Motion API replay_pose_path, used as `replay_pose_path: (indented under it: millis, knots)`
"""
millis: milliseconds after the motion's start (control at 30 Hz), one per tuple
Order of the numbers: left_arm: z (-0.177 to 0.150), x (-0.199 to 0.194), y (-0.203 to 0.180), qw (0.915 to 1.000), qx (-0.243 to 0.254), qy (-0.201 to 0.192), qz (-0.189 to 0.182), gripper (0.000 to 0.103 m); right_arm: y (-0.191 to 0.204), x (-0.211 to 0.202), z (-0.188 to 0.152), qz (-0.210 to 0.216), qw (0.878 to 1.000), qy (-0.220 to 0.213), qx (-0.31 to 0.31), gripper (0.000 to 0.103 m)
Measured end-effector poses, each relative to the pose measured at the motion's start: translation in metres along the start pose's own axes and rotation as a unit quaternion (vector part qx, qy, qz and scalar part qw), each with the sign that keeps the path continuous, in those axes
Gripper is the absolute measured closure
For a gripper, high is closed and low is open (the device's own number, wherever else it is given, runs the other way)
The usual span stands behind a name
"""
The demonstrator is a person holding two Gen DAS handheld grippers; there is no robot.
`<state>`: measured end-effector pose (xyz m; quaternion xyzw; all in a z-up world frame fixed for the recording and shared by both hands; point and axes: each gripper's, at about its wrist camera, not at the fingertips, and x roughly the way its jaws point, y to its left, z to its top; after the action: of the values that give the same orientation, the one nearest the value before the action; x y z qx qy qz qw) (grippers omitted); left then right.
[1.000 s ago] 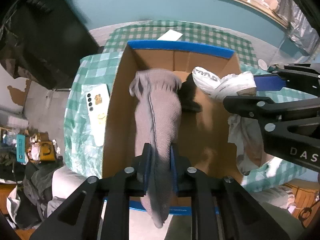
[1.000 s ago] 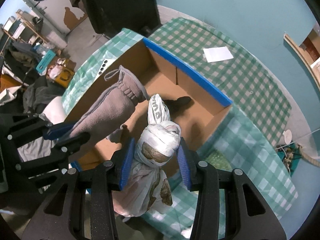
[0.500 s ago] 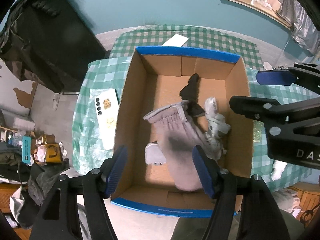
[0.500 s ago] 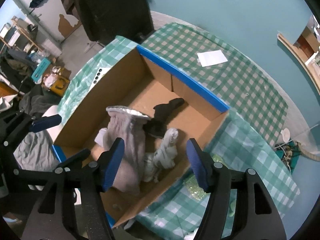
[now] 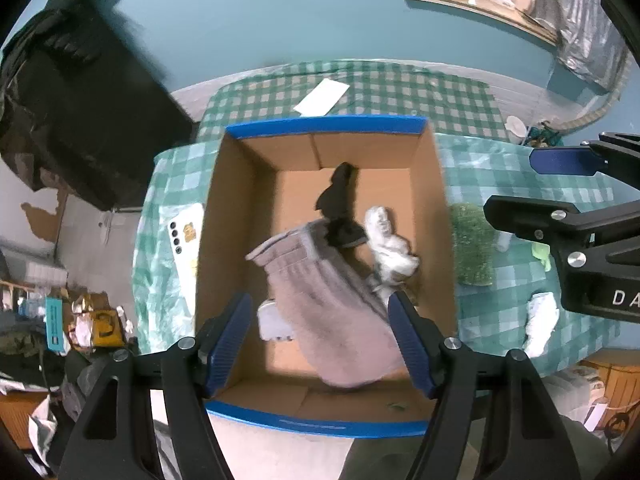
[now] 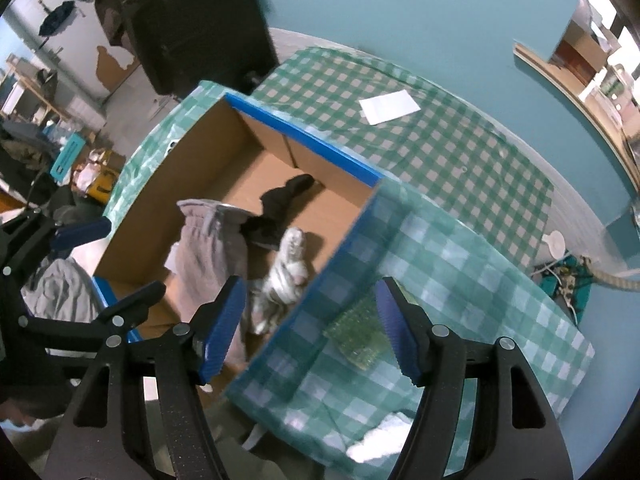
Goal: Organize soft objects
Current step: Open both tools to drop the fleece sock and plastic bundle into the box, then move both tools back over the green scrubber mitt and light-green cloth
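The grey knit garment [image 5: 324, 304] lies slack in the cardboard box [image 5: 236, 216], a black sock [image 5: 338, 200] at its 12 o'clock and a knotted white bundle [image 5: 390, 244] at its 3 o'clock — a small white piece [image 5: 272, 320] peeks out, half hidden, at 9. The left claw [image 5: 320, 344] is opening, with nothing between its pads; the right claw [image 6: 310, 326] stands released, empty too. On the checked surface [image 6: 440, 152] lie a green scrubby pad [image 5: 472, 244], a phone [image 5: 184, 240] and paper [image 5: 322, 98]. Readable lettering on the right claw's body — "DA", cut off.
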<state>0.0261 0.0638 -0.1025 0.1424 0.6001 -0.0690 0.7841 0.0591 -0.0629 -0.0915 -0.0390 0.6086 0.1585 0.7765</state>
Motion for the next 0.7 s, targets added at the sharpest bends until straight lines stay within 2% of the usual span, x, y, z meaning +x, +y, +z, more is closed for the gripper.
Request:
replay_pose_path:
  millis: [700]
  knots:
    - [0.02,-0.009,-0.077,0.998,0.059,-0.01,-0.019,0.028,-0.085,-0.031,-0.056,-0.032,0.997,0.001,0.073,0.034]
